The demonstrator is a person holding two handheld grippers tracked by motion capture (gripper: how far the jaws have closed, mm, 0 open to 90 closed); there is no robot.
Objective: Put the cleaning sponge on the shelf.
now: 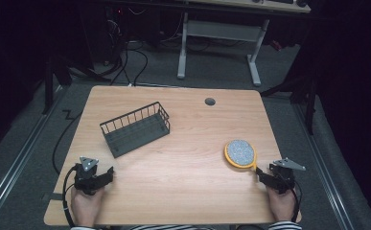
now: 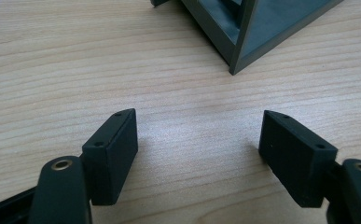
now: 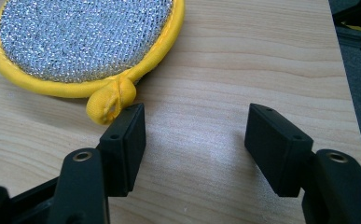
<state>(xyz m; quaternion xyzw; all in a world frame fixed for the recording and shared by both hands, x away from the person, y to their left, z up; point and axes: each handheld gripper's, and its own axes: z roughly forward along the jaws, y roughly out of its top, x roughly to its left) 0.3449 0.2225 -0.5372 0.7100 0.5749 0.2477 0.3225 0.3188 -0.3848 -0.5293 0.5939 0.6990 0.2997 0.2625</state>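
Yellow-rimmed round scouring pad (image 1: 240,153) with a silver mesh face lies on the light wooden table (image 1: 183,158), just ahead of the right gripper (image 1: 262,176). Both grippers gape wide, holding nothing. The left gripper (image 1: 107,173) faces the dark wire basket (image 1: 135,128).

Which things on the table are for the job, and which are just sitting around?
Probably for the job: round yellow scrubber, wire basket, left gripper and right gripper, both open.

Just around: white desk frame and cables on the floor behind.
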